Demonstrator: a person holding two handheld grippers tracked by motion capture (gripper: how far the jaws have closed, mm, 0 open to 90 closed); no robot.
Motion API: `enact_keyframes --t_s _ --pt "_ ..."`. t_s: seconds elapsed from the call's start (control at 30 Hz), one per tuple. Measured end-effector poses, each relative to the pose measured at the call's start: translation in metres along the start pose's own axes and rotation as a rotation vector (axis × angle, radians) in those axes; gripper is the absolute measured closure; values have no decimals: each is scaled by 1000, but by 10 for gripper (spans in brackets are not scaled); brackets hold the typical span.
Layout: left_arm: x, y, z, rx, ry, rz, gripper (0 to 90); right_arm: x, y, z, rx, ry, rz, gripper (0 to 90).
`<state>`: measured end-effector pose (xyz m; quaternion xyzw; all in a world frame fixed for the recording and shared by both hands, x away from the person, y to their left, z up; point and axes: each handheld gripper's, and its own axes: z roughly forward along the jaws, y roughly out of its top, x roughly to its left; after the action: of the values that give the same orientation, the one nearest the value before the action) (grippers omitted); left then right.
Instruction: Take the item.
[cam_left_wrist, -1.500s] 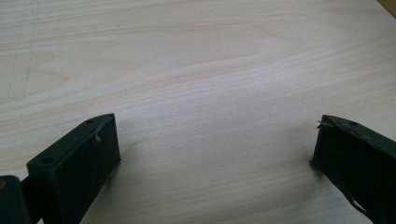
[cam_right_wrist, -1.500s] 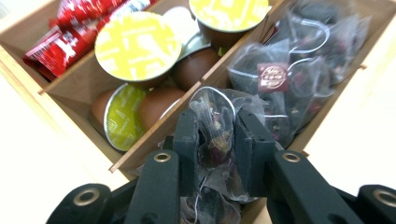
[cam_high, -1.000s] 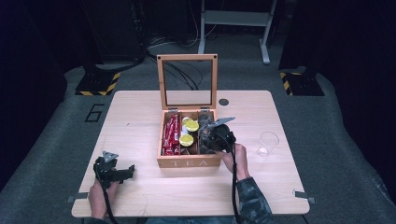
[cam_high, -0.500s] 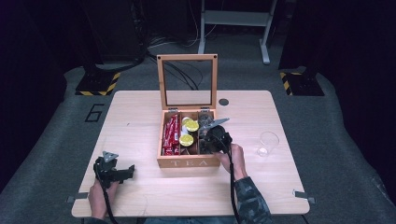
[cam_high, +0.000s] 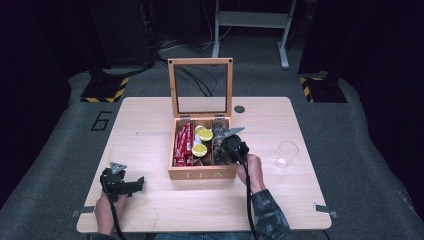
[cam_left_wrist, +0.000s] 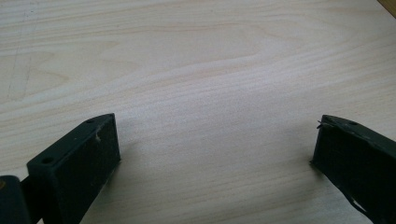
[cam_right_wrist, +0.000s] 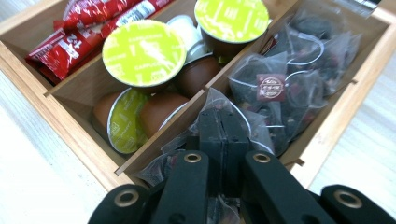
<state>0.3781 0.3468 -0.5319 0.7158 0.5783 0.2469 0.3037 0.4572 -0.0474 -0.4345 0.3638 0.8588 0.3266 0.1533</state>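
Your right gripper (cam_right_wrist: 223, 140) sits low in the right-hand compartment of the wooden tea box (cam_high: 200, 173), its jaws pressed together on a mesh tea bag (cam_right_wrist: 224, 105) at the near end of that compartment. Your left gripper (cam_left_wrist: 215, 154) idles over bare table (cam_high: 150, 125) well to the left of the box, jaws spread wide with nothing between them.

Judging from this, the pick is made but the lift is not: the pinched bag lies among the other tea bags (cam_right_wrist: 299, 70), so you have yet to raise it clear and carry it wherever it belongs. An empty glass (cam_high: 286, 154) stands on the table to the right of the box.

As for writing, the front panel of the box reads "TEA". The green-lidded capsules (cam_right_wrist: 144, 52) in the middle compartment carry print too small to read, as do the red sachets (cam_right_wrist: 84, 32) on the left.
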Motion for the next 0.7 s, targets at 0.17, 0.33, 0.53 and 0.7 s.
enact_keyframes --t_s 0.17,0.33,0.53,0.7 --pt "0 0 0 -1 1 2 3 -3 2 -11 -29 -8 9 900" --pt "0 0 0 0 0 0 3 -1 4 -21 -57 -26 3 900" --pt "0 0 0 -1 1 1 3 1 6 -27 -69 -31 -19 900" --pt "0 0 0 -1 1 1 3 2 10 -34 -81 -37 -31 900"
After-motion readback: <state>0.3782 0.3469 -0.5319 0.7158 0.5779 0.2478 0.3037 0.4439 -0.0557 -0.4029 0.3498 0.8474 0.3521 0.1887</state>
